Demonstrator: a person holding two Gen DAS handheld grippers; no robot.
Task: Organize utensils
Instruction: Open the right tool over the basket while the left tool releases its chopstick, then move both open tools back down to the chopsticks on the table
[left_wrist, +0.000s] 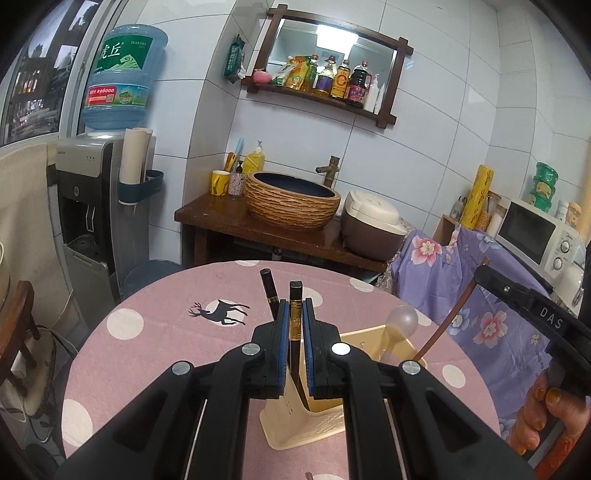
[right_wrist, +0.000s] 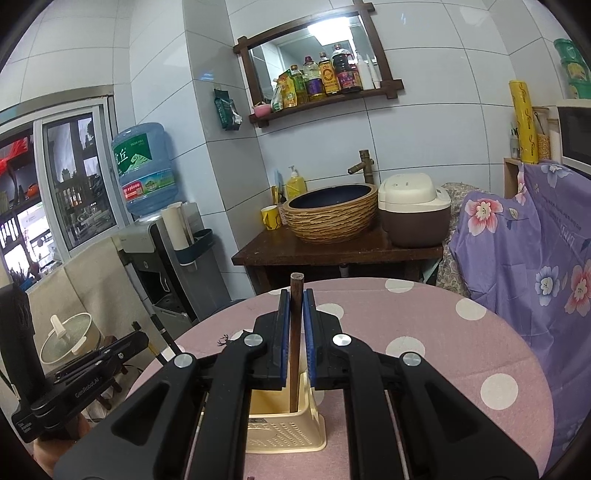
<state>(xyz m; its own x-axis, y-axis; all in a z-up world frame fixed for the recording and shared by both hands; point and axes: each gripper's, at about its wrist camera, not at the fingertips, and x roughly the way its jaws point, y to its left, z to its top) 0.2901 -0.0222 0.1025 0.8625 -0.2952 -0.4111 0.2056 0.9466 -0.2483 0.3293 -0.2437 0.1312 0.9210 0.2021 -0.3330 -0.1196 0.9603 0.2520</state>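
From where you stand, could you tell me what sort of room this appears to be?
Most likely a small home kitchen or dining corner: a rice cooker beside a basin sink, cooking-oil bottles on a wall shelf, and a microwave.

Left hand-held gripper (left_wrist: 295, 325): black moulded body, blue pads on the inner finger faces, round silver screws at the linkage pivots. Right hand-held gripper (right_wrist: 295, 325): same build; white "DAS" lettering on its side. Hand (left_wrist: 543, 413) on its grip: fingernails with orange-gold polish.
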